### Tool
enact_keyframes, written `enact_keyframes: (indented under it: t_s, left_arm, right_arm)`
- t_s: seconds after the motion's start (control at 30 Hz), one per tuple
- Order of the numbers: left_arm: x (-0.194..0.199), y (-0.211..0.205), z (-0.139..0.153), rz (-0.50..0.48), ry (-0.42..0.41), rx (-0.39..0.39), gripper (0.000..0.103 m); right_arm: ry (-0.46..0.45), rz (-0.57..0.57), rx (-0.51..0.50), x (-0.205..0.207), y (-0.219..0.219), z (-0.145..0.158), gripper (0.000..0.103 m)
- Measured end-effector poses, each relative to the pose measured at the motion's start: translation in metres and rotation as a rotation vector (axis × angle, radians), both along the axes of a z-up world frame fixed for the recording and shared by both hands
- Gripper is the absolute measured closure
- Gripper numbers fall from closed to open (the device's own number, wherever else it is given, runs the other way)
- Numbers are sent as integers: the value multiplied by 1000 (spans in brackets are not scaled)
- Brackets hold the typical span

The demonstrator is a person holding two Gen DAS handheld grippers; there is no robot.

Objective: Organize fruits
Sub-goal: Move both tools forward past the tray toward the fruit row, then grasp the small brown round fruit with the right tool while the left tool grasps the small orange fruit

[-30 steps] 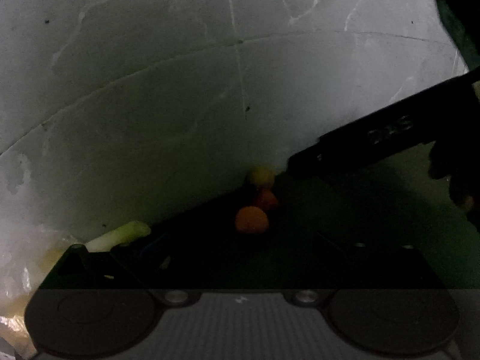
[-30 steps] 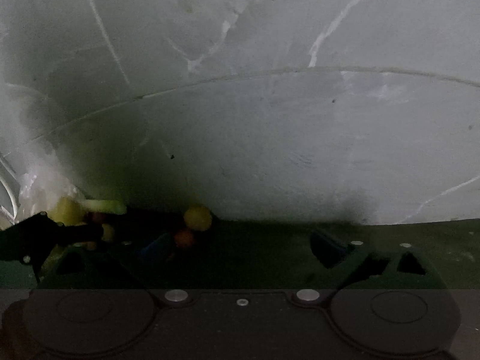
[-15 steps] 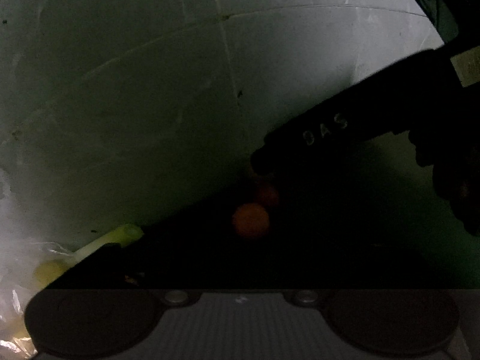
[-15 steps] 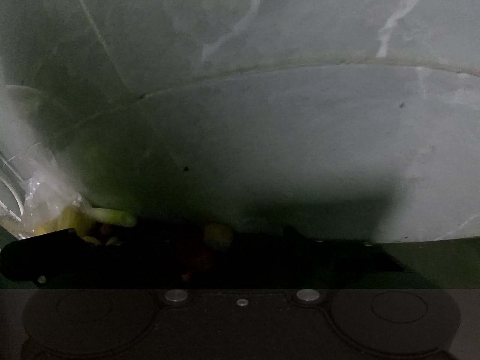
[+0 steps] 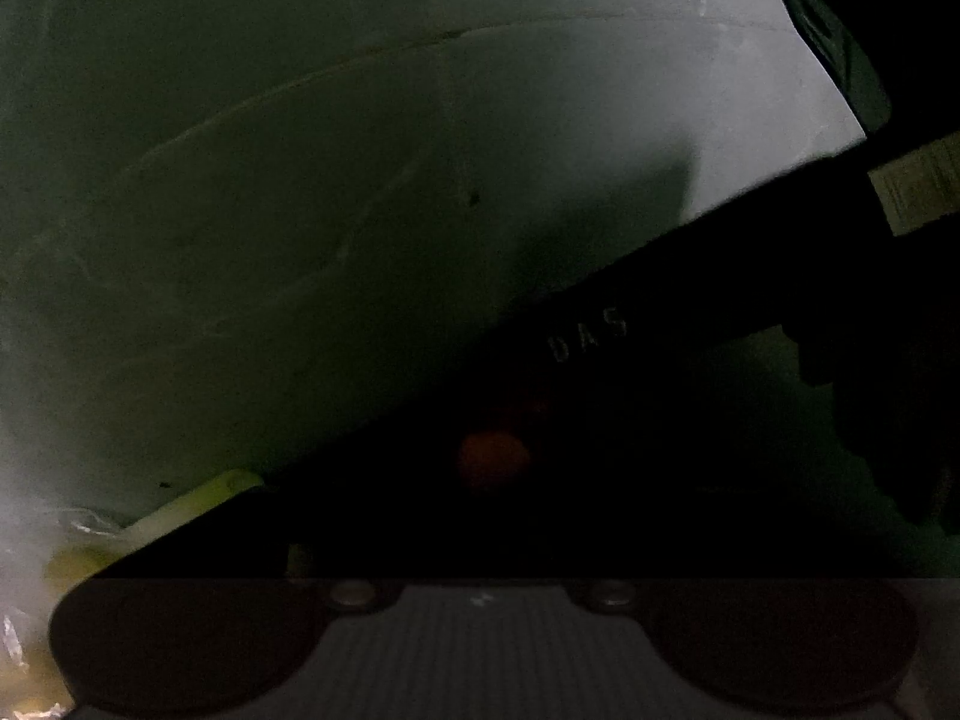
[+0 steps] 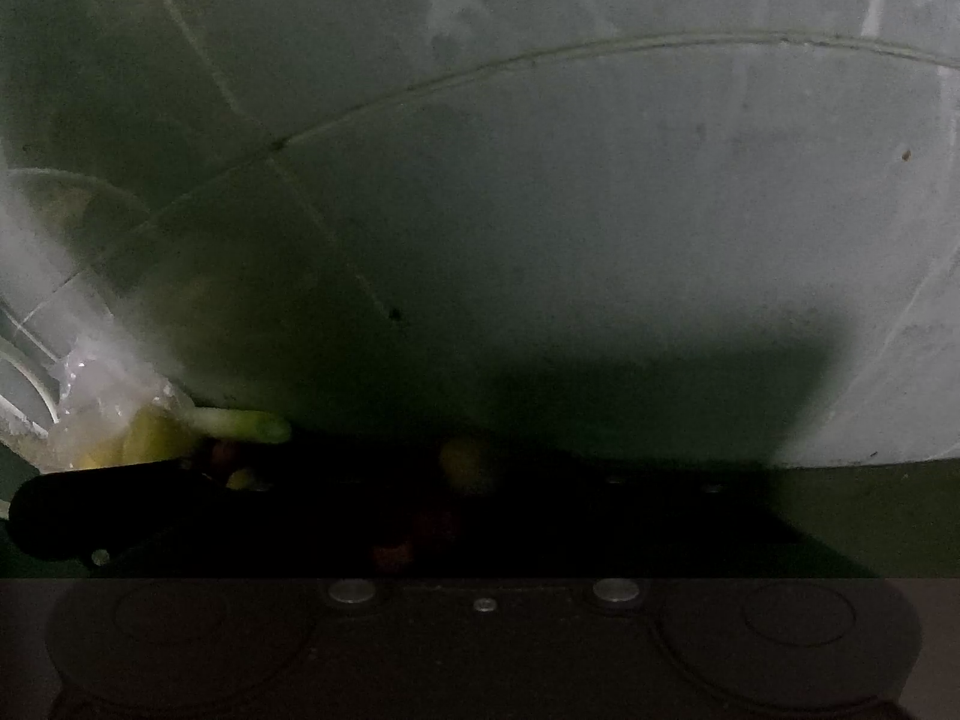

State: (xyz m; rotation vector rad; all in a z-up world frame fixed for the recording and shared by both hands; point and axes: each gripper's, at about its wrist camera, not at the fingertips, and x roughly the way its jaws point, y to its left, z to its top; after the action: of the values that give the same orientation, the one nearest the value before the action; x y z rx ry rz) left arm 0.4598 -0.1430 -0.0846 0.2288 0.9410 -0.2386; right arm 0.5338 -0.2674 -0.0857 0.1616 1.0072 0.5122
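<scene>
The scene is very dim. In the left wrist view an orange fruit lies on the dark green surface, with a reddish fruit just behind it. The fingers of my left gripper are lost in shadow. The black body of my right gripper crosses above the fruits from the right. In the right wrist view a yellow fruit sits by the wall, with red fruits in front of it. My right gripper shows only faint finger bolts, set wide apart on either side of the yellow fruit.
A clear plastic bag of yellow fruit lies at the left against the marble-tiled wall, and a pale green stalk sticks out of it. The same stalk shows at lower left in the left wrist view. A hand is at the right.
Both grippers have moved closer to the wall and the fruits, and the view has darkened. The right gripper's body now covers the yellow fruit in the left wrist view.
</scene>
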Motion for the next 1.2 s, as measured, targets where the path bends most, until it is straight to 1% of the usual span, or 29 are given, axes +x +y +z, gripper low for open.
enact_keyframes:
  t_s: [0.2,0.27,0.33,0.47,0.6,0.67,0.83,1.0,1.07,1.2]
  left_arm:
    - [7,0,4,3,-3,-16,66]
    - [7,1,1,-5,-3,-28,71]
    - [7,2,0,-8,-6,-34,72]
    - [3,17,1,4,8,-76,73]
    - [-5,19,2,8,8,-68,73]
    - [-14,18,7,13,6,-73,73]
    - [-21,30,13,31,7,-83,73]
    - [-28,44,21,50,15,-97,73]
    - [-34,43,30,52,11,-97,73]
    - [-37,47,36,62,11,-111,73]
  right_arm:
    - [8,-10,18,-1,0,-1,67]
    - [11,-15,21,-2,2,-2,73]
    - [11,-22,24,-3,2,-3,73]
    - [11,-42,37,-5,0,-3,73]
    - [4,-48,46,-9,-7,0,73]
    - [0,-56,52,-13,-10,2,73]
    - [-9,-79,68,-22,-17,5,73]
    - [-23,-80,65,-38,-21,9,73]
    - [-30,-83,65,-44,-24,12,73]
    - [-44,-95,69,-60,-29,18,73]
